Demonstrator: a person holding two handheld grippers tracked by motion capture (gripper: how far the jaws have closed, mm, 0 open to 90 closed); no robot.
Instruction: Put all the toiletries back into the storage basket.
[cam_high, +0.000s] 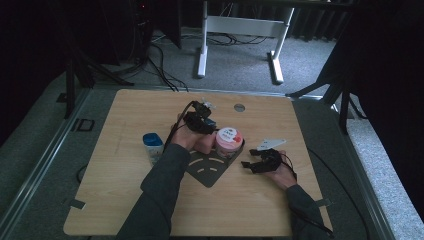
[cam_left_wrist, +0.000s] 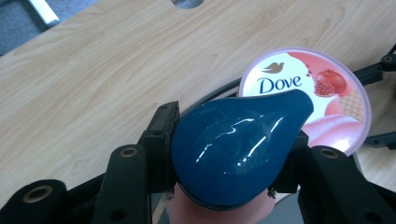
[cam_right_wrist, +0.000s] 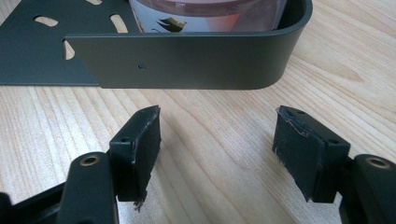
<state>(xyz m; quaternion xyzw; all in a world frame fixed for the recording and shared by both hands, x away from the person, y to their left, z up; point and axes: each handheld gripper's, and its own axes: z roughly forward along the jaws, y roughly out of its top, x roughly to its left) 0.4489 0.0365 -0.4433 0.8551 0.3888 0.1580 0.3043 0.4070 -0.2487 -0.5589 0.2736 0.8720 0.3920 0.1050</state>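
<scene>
Keep the left claw (cam_left_wrist: 229, 177) clamped on the glossy dark-blue teardrop cap (cam_left_wrist: 236, 149), lowering slowly, probably beside the round pink Dove tub (cam_high: 228, 140) in the dark slotted metal tray (cam_high: 207, 172). The right claw (cam_right_wrist: 217, 156) rests open, empty. Pale wood tabletop (cam_high: 125, 195); dim room, grey carpet (cam_high: 240, 55).

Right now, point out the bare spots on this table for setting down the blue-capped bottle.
Free: the wood at the far left, beyond the blue-lidded container, and the near strip below the dark metal tray. Crowded: the middle, where the left gripper holds the bottle beside the Dove tub and the right gripper.
</scene>
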